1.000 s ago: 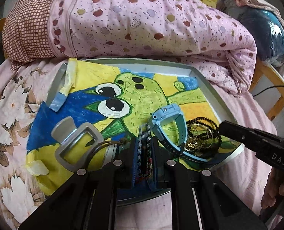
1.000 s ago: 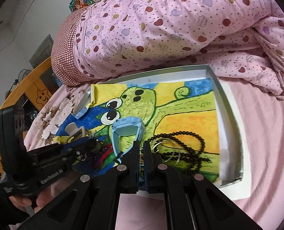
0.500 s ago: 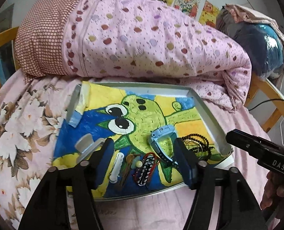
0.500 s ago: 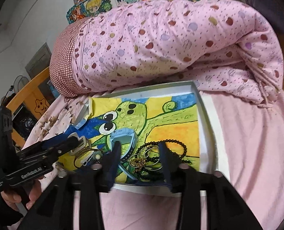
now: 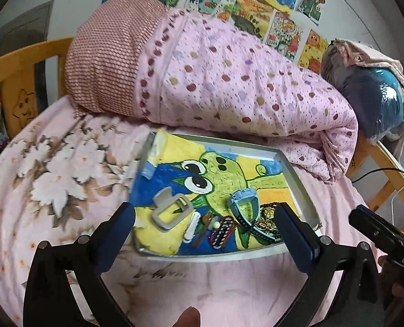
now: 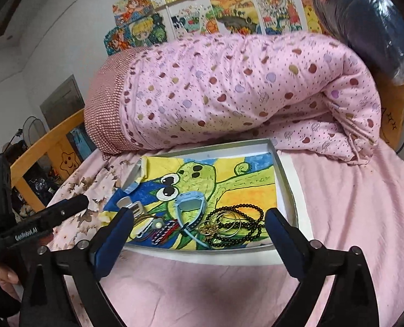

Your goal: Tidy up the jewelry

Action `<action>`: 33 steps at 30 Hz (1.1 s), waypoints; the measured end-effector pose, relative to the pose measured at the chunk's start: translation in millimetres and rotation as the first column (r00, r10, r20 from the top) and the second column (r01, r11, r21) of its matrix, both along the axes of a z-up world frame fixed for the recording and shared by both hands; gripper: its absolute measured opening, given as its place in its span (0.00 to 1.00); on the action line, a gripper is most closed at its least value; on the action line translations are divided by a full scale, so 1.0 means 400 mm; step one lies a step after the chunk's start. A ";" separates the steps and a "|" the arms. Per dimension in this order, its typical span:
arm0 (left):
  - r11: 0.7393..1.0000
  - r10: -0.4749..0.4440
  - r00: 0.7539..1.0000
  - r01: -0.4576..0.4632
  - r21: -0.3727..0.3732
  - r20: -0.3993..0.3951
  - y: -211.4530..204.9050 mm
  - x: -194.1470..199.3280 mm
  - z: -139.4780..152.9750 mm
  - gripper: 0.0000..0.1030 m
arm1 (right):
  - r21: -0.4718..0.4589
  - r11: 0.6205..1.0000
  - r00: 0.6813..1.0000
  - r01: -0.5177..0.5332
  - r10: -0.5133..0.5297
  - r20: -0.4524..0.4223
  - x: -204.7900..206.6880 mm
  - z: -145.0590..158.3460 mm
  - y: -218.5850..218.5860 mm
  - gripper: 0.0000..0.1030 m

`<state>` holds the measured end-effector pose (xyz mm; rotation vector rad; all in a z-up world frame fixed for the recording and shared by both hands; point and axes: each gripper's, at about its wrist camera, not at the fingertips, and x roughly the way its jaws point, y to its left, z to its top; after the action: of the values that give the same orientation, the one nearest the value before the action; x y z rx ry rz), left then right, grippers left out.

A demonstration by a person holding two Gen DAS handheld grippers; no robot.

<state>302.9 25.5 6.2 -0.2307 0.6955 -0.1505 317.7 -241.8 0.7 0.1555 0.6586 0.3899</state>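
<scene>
The left gripper [image 5: 204,219] stands wide, its jaws having just been opening, and nothing is pressed between its blue pads. Through the gap lies the near part of a shallow grey metal tray [image 5: 297,179] lined with a bright frog drawing, resting on the pink bed [image 5: 229,294]. Framed between the fingers are a grey plastic hair clip [image 5: 172,208], a small white clip [image 5: 191,227], a beaded black-and-white strip with red edging [image 5: 221,231] and a light-blue wristwatch [image 5: 242,207] standing on its strap. Gold hoops [image 5: 266,218] sit just inside the right finger.

The right gripper [image 6: 199,230] is equally wide, its jaws also having just been opening, empty-handed. Between its fingers lie the watch [image 6: 189,207], thin gold bangles [image 6: 226,224] tangled with a black bead necklace [image 6: 245,231], all crowded toward the tray's near edge [image 6: 202,252]. Both grippers hang above and in front of that edge, clear of the jewelry.

The far half of the tray lining is bare. A rolled pink spotted quilt [image 6: 242,90] presses against the tray's far rim, closing that side. Open pink sheet spreads to the right of the tray and in front of it. The floral sheet [image 5: 52,177] lies to its left. The wooden bed frame [image 6: 55,141] bounds the mattress beyond.
</scene>
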 end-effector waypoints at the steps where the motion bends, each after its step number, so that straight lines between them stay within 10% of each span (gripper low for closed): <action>1: 1.000 0.004 1.000 -0.004 0.005 0.010 0.005 -0.019 0.009 0.97 | -0.001 1.000 1.000 0.004 -0.004 0.014 -0.017 0.006 0.001 1.00; 19: 0.998 -0.036 0.989 0.029 0.048 0.146 0.015 -0.367 0.028 0.98 | -0.018 0.998 0.994 0.056 -0.053 0.100 -0.336 0.042 -0.005 1.00; 33: 0.993 -0.038 0.994 0.027 0.112 0.098 0.033 -0.516 -0.062 0.98 | -0.081 0.994 0.995 0.077 -0.072 0.064 -0.490 -0.043 0.008 1.00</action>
<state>96.7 38.5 -18.7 -0.1044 0.6063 -0.1533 121.9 -238.7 -16.4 0.0882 0.6058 0.2942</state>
